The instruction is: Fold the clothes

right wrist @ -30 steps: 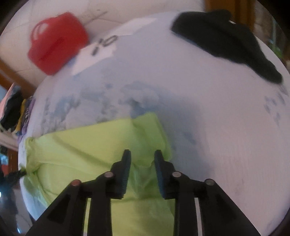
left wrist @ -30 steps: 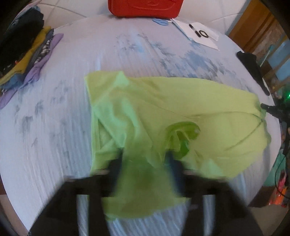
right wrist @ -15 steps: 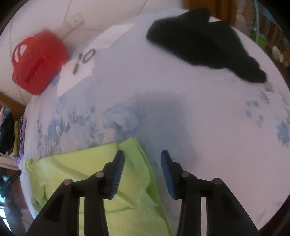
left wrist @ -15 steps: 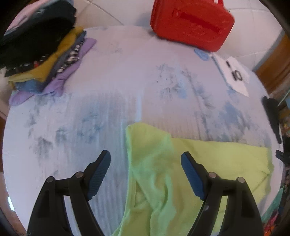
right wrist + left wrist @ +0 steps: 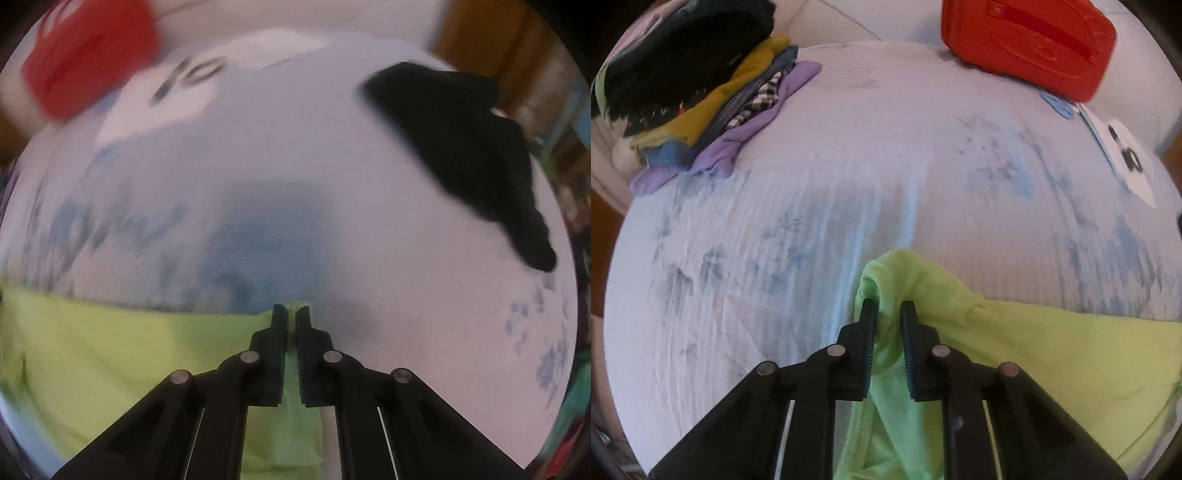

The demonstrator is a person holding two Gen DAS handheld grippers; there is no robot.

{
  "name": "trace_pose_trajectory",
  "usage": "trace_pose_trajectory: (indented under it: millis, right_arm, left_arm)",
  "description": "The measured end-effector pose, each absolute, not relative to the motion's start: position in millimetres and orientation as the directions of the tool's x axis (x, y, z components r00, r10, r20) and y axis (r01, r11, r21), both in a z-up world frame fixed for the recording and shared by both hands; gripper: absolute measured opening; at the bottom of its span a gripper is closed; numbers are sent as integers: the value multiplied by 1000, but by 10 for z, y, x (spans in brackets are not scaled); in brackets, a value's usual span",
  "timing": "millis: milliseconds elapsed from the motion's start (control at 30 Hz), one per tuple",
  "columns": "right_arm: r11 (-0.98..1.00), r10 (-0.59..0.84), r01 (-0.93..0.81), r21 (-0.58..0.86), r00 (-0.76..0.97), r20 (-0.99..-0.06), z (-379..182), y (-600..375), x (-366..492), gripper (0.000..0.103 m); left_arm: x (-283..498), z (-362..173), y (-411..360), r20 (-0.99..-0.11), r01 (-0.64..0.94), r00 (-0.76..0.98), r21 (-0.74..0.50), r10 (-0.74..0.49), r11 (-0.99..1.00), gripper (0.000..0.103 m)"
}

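A lime-green garment (image 5: 1052,343) lies across the near part of the round table's pale blue floral cloth (image 5: 849,177). My left gripper (image 5: 888,308) is shut on a bunched corner of the garment, with cloth pinched between its black fingers. In the right wrist view the same lime-green garment (image 5: 110,343) spreads to the left, and my right gripper (image 5: 291,310) is shut on its far right corner, a small fold of green poking out past the fingertips. The right wrist view is blurred by motion.
A stack of folded clothes (image 5: 698,85) sits at the far left of the table. A red case (image 5: 1030,40) stands at the back, with white paper and a pen (image 5: 1126,158) beside it. A black garment (image 5: 469,155) lies at the right edge.
Both grippers were open half a second ago and have now closed on corners of the green garment. The left gripper moved in over the garment's left corner.
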State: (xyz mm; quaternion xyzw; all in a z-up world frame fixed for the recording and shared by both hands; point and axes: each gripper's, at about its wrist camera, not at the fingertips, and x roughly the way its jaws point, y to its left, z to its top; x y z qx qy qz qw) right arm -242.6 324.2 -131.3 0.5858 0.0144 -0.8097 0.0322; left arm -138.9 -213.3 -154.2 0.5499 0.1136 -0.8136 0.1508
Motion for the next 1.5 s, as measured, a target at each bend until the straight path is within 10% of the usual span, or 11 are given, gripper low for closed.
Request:
trace_pose_trajectory:
  millis: [133, 200, 233, 900, 1233, 1500]
  right_arm:
    - [-1000, 2, -17, 3, -310, -951, -1403, 3433, -2509, 38]
    - [-998, 0, -53, 19, -343, -939, -1297, 3508, -2409, 41]
    - [-998, -15, -55, 38, -368, -930, -1211, 3532, -2314, 41]
    - [-958, -285, 46, 285, -298, -911, -1160, 3068, -1078, 43]
    - [-958, -278, 167, 233, -345, -896, -755, 3247, -1314, 47]
    - [-766, -412, 606, 216, -204, -888, -989, 3170, -2086, 49]
  left_arm:
    - [-1296, -1357, -2165, -923, 357, -381, -98, -49, -929, 23]
    - [-1166, -1165, -2155, -911, 330, -412, -146, -3, -932, 59]
    - [-1075, -1059, -2125, -902, 311, -431, -163, 14, -936, 62]
    - [-340, -1542, -1424, -932, 79, -361, -54, 22, -995, 70]
    - [-255, -1237, -1062, -908, 256, -418, -96, -20, -962, 70]
    - [-283, -1262, 51, -917, 542, -377, -105, -130, -834, 70]
